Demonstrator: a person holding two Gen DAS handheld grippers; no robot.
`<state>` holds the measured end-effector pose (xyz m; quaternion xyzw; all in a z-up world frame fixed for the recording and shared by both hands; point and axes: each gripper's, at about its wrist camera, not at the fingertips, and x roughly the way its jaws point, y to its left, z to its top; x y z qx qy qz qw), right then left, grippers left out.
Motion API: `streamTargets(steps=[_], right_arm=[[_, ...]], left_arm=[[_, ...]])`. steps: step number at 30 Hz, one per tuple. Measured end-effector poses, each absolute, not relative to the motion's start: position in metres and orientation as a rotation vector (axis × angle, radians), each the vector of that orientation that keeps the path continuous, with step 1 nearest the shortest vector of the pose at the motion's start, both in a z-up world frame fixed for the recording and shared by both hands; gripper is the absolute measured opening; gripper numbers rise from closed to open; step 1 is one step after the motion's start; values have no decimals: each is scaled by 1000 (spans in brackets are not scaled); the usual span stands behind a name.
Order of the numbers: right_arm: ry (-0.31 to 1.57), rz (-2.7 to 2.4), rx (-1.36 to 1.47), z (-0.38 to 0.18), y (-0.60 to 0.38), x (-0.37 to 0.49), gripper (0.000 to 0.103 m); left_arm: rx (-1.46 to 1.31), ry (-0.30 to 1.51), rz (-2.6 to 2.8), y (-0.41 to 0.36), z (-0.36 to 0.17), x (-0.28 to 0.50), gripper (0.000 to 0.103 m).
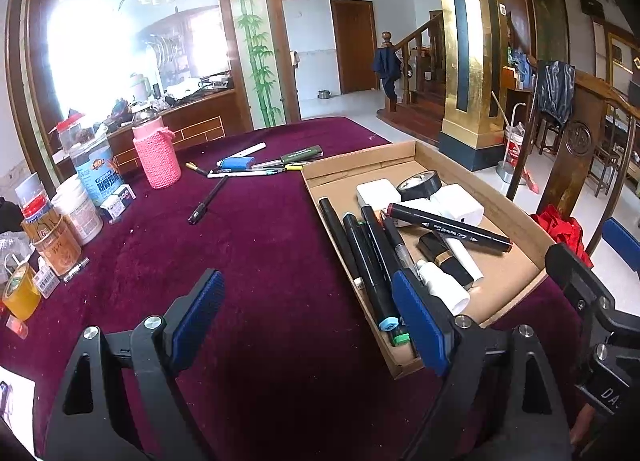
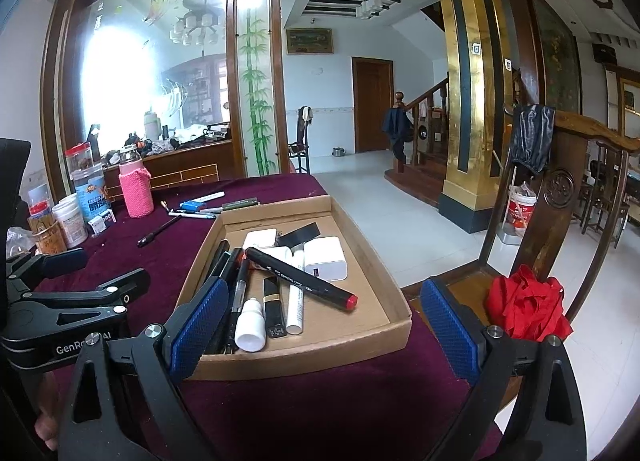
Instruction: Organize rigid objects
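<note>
Cardboard tray (image 2: 394, 297) at table's right edge: held markers, chargers, tape roll, probably gathered for sorting. Black pen (image 1: 208, 200) lay loose on maroon cloth, well apart. Left gripper (image 1: 308, 321) and right gripper (image 2: 320, 325): both spread, empty.

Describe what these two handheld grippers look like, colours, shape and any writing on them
Both are matching black frames with triangular cut-outs and silver round bolt heads. The left gripper and right gripper each carry two fingers faced with blue, finely textured pads. White lettering on the left one's body reads "GenRo...AI", partly hidden. No cables or sleeves are visible, only a bit of skin at the frame edges.
</note>
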<state>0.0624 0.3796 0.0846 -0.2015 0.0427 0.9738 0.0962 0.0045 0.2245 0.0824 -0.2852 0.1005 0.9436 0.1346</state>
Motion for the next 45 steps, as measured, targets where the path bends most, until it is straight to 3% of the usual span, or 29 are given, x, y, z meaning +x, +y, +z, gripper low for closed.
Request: streamTargets(steps=[45], right_arm=[[80,2879,-611,86,378,61,101]], left_arm=[[-871,332,2729,226,75,-1,86]])
